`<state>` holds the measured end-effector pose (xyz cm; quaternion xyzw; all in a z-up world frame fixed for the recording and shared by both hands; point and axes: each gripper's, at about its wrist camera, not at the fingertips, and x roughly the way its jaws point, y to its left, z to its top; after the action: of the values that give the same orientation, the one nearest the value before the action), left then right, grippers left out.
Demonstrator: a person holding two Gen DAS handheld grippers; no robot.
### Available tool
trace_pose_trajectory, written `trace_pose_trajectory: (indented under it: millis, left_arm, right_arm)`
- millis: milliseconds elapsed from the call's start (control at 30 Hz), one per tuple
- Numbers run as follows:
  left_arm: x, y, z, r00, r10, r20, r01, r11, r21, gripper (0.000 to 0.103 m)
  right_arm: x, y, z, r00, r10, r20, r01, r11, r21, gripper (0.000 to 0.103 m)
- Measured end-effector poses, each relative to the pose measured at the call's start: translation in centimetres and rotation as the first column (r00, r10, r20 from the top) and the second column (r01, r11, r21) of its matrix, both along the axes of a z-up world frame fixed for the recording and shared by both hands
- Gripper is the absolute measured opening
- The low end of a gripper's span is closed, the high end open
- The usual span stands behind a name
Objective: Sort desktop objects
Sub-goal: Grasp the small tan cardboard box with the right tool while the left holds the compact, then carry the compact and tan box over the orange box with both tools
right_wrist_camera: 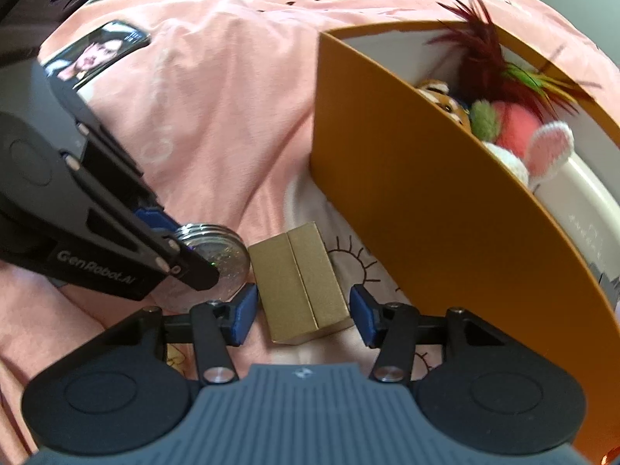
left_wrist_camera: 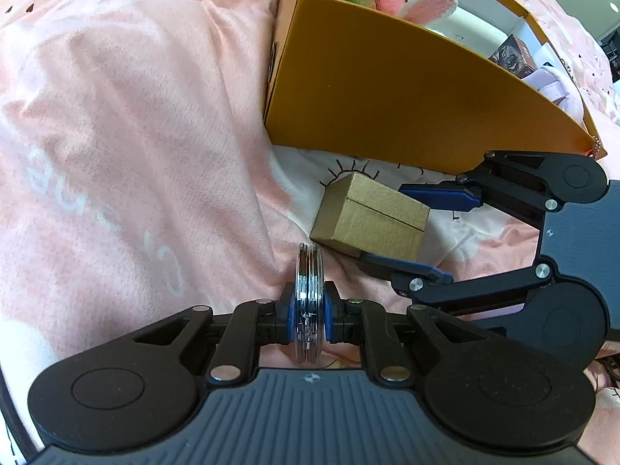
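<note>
My left gripper is shut on a round silver disc case, held edge-on just above the pink blanket; the same case shows at the left of the right wrist view. A small gold box lies on the blanket in front of the big orange box. My right gripper straddles the gold box, one blue pad on each side, with narrow gaps showing. The pads do not press on it. The two grippers are close together, the disc case just left of the gold box.
The orange box's wall rises right behind the gold box; plush toys and a feathered toy fill it. A phone with a lit screen lies at the far left. Pink blanket spreads to the left.
</note>
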<state>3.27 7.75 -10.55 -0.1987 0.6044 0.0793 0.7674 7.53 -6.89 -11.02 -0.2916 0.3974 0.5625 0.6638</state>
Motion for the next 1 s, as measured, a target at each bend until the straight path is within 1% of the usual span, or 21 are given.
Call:
trace_pose_trajectory:
  millis: [133,200,267,400,467,567,667,867,1000]
  left_arm:
    - [-0.2,0.1,0.3,1.0,0.007,0.011,-0.007,1.0,-0.002,0.015]
    - [-0.4,0.0,0.8,1.0,0.006,0.029,-0.007,1.0,0.005,0.015]
    - [-0.5,-0.1,1.4,0.999,0.004,0.051,-0.004,1.0,0.006,0.015]
    - [-0.6,-0.4,3.1,0.995,-0.007,0.099,0.01,0.999,-0.03,0.015]
    - [-0.6,-0.6,4.2,0.992,-0.017,0.128,0.023,0.999,-0.043,0.015]
    - [-0.4,-1.0,6.1,0.984,-0.035,0.175,0.045,0.998,-0.054,0.015]
    - [0.3,-1.4,7.8,0.975,-0.056,0.216,0.069,0.996,-0.056,0.015]
    - [2.7,-1.6,11.4,0.948,-0.088,0.305,0.111,0.992,-0.056,0.015]
    - [5.2,-2.0,13.4,0.926,-0.127,0.356,0.138,0.99,-0.006,0.015]
  right_arm:
    - [0.5,-0.6,0.3,0.997,-0.059,-0.05,0.059,0.998,0.005,0.053]
    - [1.0,-1.4,0.8,0.991,-0.1,-0.092,0.101,0.995,0.013,0.053]
    - [1.7,-2.3,1.5,0.979,-0.15,-0.141,0.154,0.988,0.02,0.052]
    - [2.8,-4.2,3.5,0.944,-0.23,-0.238,0.247,0.968,0.045,0.049]
    - [3.1,-5.2,4.8,0.93,-0.255,-0.266,0.281,0.958,0.065,0.049]
    - [3.1,-6.8,6.8,0.92,-0.28,-0.274,0.318,0.942,0.104,0.049]
    - [3.6,-8.2,9.0,0.905,-0.315,-0.285,0.366,0.919,0.145,0.048]
    - [5.3,-9.8,12.9,0.895,-0.368,-0.253,0.425,0.877,0.225,0.048]
    - [7.2,-10.1,15.1,0.892,-0.408,-0.197,0.449,0.856,0.258,0.048]
